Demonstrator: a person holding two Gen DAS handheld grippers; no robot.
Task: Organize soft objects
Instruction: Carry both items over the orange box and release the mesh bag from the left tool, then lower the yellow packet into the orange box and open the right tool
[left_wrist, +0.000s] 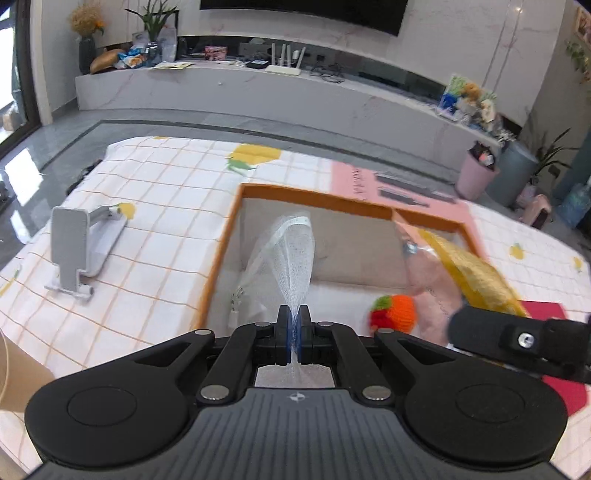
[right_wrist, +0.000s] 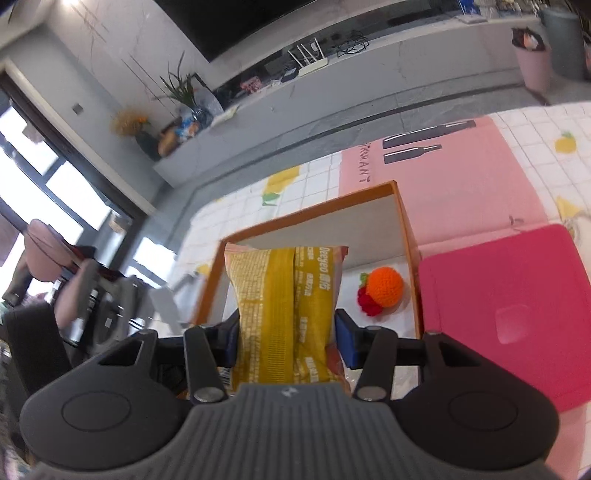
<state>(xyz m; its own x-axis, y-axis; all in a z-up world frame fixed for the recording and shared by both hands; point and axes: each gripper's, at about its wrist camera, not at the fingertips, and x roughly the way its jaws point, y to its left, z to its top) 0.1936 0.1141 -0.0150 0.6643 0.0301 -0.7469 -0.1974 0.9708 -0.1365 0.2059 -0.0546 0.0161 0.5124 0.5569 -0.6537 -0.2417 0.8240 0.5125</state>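
My left gripper (left_wrist: 294, 325) is shut on a white mesh net (left_wrist: 293, 254) and holds it over the orange-rimmed box (left_wrist: 314, 192). My right gripper (right_wrist: 286, 332) is shut on a yellow snack bag (right_wrist: 284, 295) and holds it above the same box (right_wrist: 404, 221); the bag also shows at the right of the left wrist view (left_wrist: 476, 277). A knitted orange and red fruit toy (left_wrist: 393, 312) lies inside the box, seen in the right wrist view too (right_wrist: 380, 290). The right gripper's black body (left_wrist: 517, 339) crosses the left wrist view.
The box stands on a checked tablecloth (left_wrist: 147, 192) with lemon prints. A grey phone stand (left_wrist: 79, 247) lies to the left. A pink mat (right_wrist: 461, 184) and a red board (right_wrist: 506, 306) lie right of the box. A pink bin (left_wrist: 476, 173) stands on the floor beyond.
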